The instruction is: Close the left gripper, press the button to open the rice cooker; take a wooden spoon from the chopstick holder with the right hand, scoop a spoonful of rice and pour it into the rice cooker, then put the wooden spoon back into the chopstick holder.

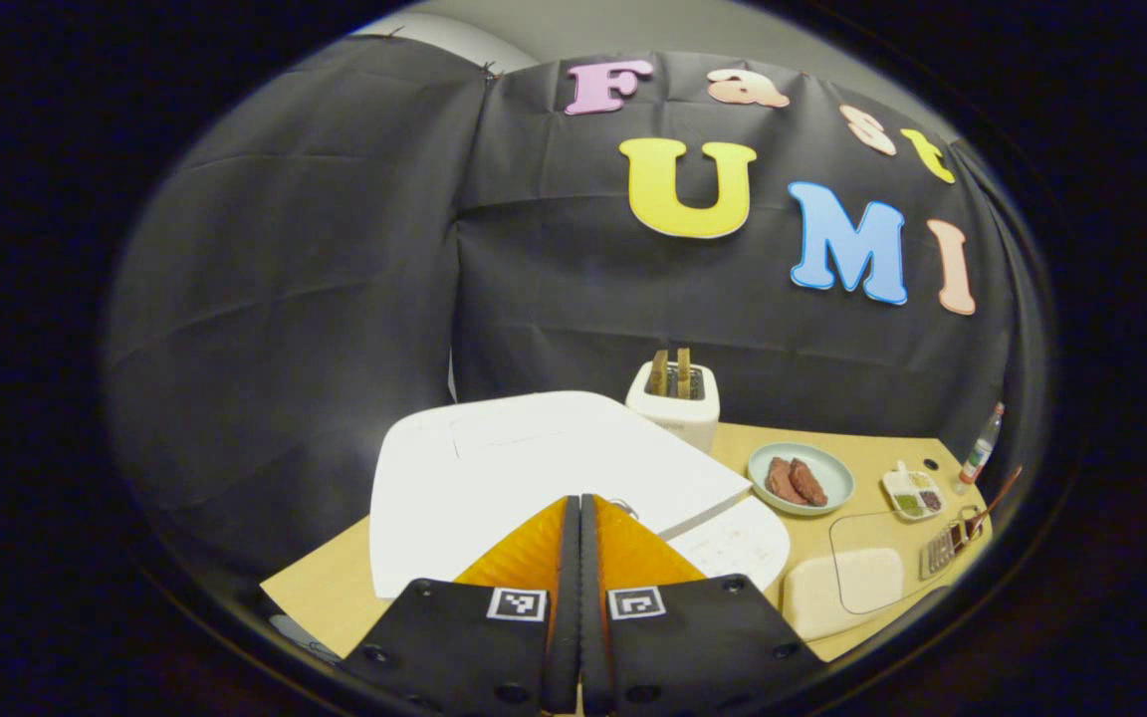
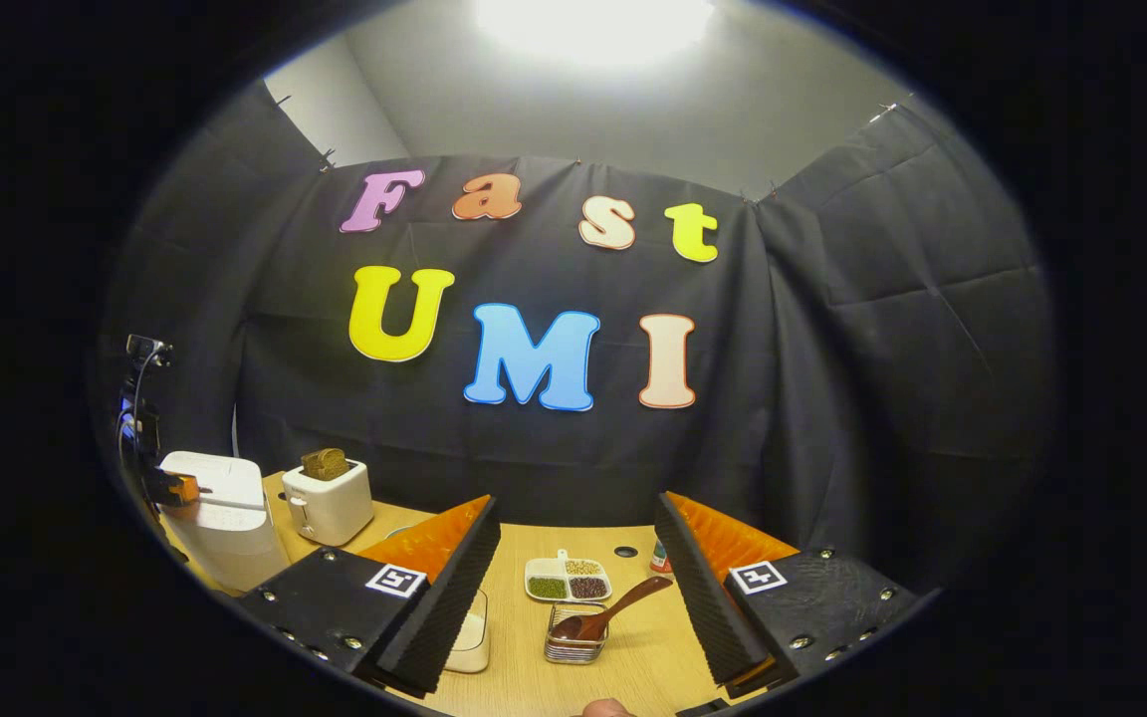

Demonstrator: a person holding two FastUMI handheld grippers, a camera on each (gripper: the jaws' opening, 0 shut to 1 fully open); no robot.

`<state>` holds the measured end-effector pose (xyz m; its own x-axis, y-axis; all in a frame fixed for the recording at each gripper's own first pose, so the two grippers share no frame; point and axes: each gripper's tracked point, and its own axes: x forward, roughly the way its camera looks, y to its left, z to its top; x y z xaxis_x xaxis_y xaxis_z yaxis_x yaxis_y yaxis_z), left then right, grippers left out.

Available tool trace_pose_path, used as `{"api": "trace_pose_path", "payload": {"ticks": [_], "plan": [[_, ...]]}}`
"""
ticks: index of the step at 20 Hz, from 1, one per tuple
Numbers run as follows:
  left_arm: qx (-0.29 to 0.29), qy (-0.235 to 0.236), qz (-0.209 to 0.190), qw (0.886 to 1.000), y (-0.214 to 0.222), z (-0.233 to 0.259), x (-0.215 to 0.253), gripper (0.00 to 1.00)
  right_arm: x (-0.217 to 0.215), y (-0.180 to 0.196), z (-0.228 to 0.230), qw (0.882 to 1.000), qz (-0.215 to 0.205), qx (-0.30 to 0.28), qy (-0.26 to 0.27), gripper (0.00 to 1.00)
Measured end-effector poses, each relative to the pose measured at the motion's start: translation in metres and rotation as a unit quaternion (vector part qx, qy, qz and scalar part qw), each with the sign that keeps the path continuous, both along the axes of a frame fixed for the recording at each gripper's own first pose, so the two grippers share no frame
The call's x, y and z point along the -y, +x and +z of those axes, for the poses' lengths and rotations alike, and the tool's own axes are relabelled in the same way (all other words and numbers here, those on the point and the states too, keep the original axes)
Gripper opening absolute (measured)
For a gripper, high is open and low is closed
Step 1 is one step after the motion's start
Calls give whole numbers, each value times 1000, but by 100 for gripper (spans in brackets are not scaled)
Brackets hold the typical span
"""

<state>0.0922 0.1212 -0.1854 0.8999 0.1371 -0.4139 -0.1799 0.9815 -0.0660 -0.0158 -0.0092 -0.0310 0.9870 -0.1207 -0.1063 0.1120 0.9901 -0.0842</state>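
Note:
My left gripper (image 1: 580, 501) is shut with nothing between its fingers, tips right over the top of the white rice cooker (image 1: 534, 463), whose lid lies down. The right gripper view shows that same cooker (image 2: 220, 523) at far left with the left gripper (image 2: 175, 488) against its top. My right gripper (image 2: 575, 508) hangs open above the table. Below it a wooden spoon (image 2: 615, 607) leans in the small wire chopstick holder (image 2: 573, 647). A clear box of white rice (image 1: 842, 588) sits right of the cooker, and it is partly hidden behind my finger as the rice box (image 2: 472, 637).
A white toaster (image 1: 673, 403) holding toast stands behind the cooker. On the wooden table (image 1: 335, 597) are a green plate (image 1: 800, 478) with meat, a divided dish of beans (image 2: 567, 580) and a small bottle (image 1: 979, 448). A camera on a stand (image 2: 140, 398) rises at far left.

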Motion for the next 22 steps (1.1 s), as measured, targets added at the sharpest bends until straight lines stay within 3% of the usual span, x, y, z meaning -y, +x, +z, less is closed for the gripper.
{"api": "trace_pose_path", "payload": {"ticks": [6, 13, 14, 19, 22], "plan": [[68, 46, 18, 996, 10, 69, -16, 11, 11, 3, -6, 1000, 4, -3, 16, 95], [181, 53, 10, 982, -8, 167, 5, 9, 22, 20, -4, 1000, 14, 5, 26, 95], [191, 52, 9, 980, -12, 175, 9, 16, 23, 24, -5, 1000, 16, 6, 27, 95], [231, 50, 0, 972, -35, 206, 31, 89, 32, 42, -5, 999, 19, 13, 23, 95], [233, 49, -5, 971, -48, 209, 44, 89, 42, 55, -11, 1000, 14, 13, 23, 95]]}}
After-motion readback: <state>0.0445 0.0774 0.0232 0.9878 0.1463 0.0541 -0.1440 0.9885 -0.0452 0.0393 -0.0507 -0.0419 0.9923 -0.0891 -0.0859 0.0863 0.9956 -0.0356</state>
